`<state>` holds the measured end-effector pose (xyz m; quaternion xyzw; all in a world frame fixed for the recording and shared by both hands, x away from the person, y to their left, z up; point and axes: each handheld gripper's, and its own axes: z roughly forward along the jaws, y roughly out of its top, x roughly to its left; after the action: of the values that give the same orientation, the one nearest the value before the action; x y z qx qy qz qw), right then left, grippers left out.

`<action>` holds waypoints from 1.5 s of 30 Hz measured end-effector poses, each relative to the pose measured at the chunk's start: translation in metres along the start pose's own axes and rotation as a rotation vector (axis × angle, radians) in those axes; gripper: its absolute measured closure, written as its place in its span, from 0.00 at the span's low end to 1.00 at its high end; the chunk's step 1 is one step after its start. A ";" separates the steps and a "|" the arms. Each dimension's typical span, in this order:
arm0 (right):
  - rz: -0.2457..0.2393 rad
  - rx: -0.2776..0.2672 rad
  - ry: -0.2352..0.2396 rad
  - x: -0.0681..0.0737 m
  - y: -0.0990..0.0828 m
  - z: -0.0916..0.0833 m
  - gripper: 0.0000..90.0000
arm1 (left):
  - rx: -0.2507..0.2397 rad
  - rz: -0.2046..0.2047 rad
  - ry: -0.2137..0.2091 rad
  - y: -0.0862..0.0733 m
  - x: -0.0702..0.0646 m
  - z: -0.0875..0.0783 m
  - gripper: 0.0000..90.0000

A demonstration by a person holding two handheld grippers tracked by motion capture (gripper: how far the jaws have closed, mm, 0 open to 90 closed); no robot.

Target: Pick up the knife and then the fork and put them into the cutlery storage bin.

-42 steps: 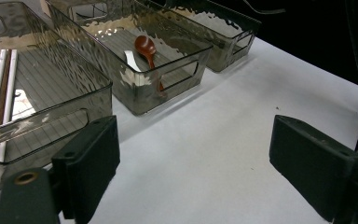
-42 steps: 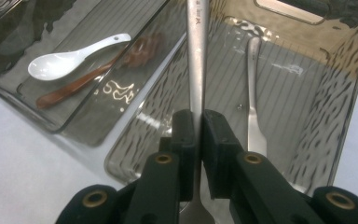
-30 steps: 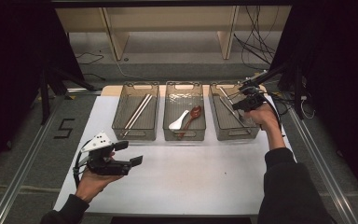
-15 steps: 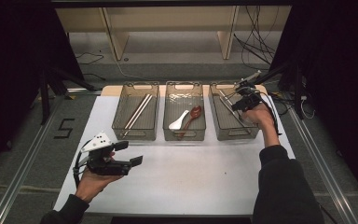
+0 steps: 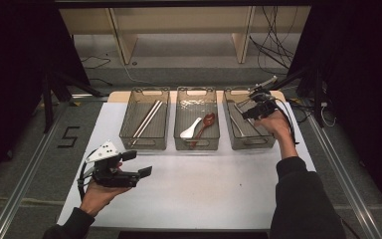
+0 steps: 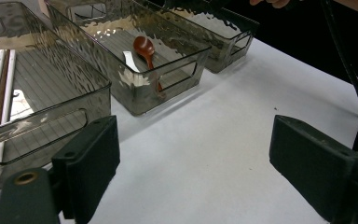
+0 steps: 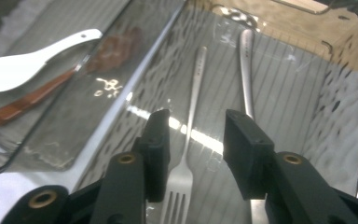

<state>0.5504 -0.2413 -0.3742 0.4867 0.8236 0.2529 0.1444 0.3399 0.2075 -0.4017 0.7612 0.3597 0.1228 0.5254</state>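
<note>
Right claw just opening, released above one fork; three bins; left claw released.

White table, three clear bins apparently side by side

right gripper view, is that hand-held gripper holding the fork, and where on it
Nothing is held. The right hand-held gripper has just been opening; its jaws stand apart over the fork, which lies in the bin between them, untouched.
</note>
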 end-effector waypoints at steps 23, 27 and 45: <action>-0.020 -0.242 0.172 0.044 -0.044 -0.052 0.43 | -0.004 -0.012 -0.007 0.000 0.000 0.000 0.17; -0.033 -0.275 0.189 0.053 -0.052 -0.060 0.42 | -0.002 -0.012 -0.011 0.000 -0.001 0.001 0.17; -0.023 -0.337 0.210 0.070 -0.072 -0.064 0.36 | 0.002 -0.013 -0.015 0.000 -0.001 0.001 0.17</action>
<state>0.4330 -0.2270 -0.3610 0.4174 0.7856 0.4347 0.1401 0.3396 0.2058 -0.4024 0.7602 0.3608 0.1136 0.5282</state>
